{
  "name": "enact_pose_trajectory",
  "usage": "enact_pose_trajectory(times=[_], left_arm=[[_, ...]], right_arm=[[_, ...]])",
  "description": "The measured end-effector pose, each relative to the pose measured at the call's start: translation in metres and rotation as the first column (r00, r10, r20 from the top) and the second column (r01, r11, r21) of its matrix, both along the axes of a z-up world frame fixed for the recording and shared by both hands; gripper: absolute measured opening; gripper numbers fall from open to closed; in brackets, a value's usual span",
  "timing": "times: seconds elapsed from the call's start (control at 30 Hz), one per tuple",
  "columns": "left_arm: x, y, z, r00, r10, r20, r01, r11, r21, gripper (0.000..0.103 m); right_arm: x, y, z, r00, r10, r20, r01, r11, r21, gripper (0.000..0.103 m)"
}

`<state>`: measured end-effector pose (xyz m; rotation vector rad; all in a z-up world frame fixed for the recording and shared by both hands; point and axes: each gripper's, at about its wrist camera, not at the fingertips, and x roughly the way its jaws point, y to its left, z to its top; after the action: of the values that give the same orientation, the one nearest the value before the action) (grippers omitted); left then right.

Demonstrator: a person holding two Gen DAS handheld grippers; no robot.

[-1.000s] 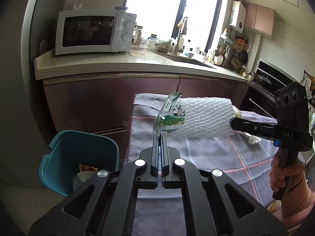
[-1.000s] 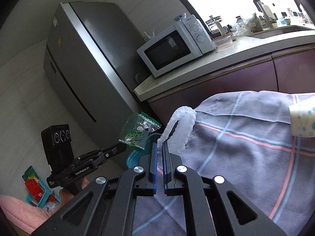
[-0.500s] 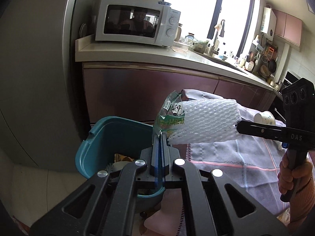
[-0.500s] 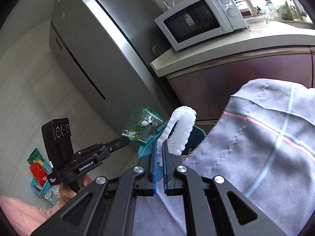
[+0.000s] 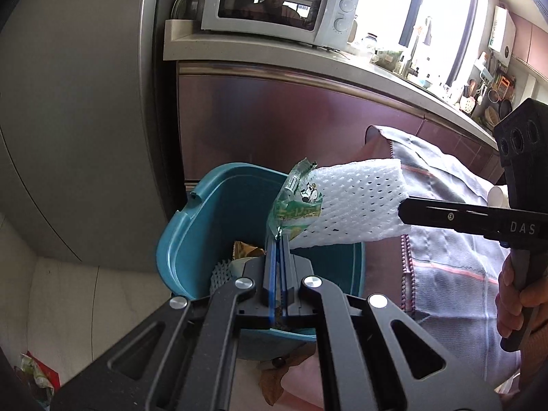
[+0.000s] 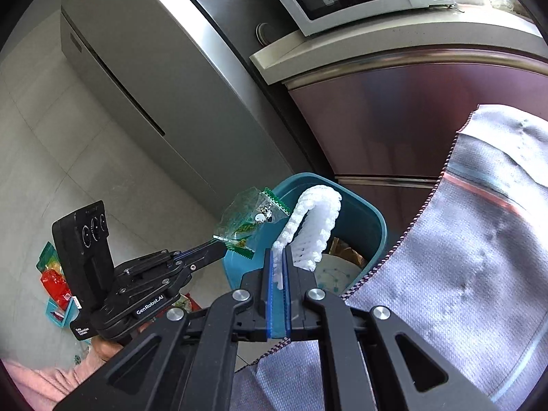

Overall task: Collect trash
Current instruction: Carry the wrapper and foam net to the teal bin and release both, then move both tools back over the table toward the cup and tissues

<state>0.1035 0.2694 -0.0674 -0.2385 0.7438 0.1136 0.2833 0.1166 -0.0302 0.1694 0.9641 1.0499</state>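
My left gripper (image 5: 278, 239) is shut on a green and clear snack wrapper (image 5: 296, 202), which it holds over the near rim of a teal trash bin (image 5: 191, 226). My right gripper (image 6: 281, 257) is shut on a white foam fruit net (image 6: 313, 226) that curls up over the same teal trash bin (image 6: 370, 219). In the left wrist view the foam net (image 5: 359, 205) hangs from the right gripper (image 5: 406, 212) just right of the wrapper. The right wrist view shows the left gripper (image 6: 219, 251) with the wrapper (image 6: 250, 219) at the bin's left edge. Paper scraps and a foam piece lie inside the bin.
A table with a grey plaid cloth (image 6: 479, 239) stands right of the bin. Behind it are maroon cabinets (image 5: 291, 120), a counter with a white microwave (image 5: 277, 3), and a steel fridge (image 6: 164, 78) on the left. Coloured packets (image 6: 54, 281) lie on the tiled floor.
Both grippers have swung left from above the table cloth to above the teal bin, sinking a little, each still holding its piece of trash.
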Motion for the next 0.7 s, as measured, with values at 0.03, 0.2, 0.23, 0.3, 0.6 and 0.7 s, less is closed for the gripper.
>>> enact_pose_trajectory(times=[0.03,0.2,0.23,0.3,0.6,0.7], left_arm=[[0.002,0.002,-0.003,1.0,0.004,-0.005,-0.004,1.0,0.001,0.002],[0.011,0.007,-0.014,0.999,0.029,-0.031,-0.028,1.0,0.011,0.002],[0.013,0.007,-0.016,0.999,0.031,-0.037,-0.031,0.999,0.012,0.002],[0.018,0.008,-0.022,0.998,0.033,-0.052,-0.031,0.999,0.024,0.003],[0.031,0.007,-0.05,0.992,0.044,-0.119,-0.042,0.999,0.02,0.018],[0.03,0.002,-0.05,0.994,0.03,-0.104,-0.029,0.999,0.013,0.018]], right_arm=[[0.001,0.005,-0.002,1.0,0.0,-0.003,0.0,1.0,-0.01,0.004],[0.008,0.026,-0.01,1.0,0.016,-0.014,-0.016,0.998,-0.053,0.004],[0.01,0.029,-0.012,1.0,0.015,-0.022,-0.016,0.998,-0.065,0.006],[0.014,0.034,-0.02,0.999,0.006,-0.047,-0.01,0.995,-0.103,0.012],[0.011,0.022,-0.02,0.998,-0.027,-0.051,0.021,0.993,-0.113,0.021],[0.008,0.014,-0.018,0.998,-0.038,-0.046,0.033,0.994,-0.102,0.023]])
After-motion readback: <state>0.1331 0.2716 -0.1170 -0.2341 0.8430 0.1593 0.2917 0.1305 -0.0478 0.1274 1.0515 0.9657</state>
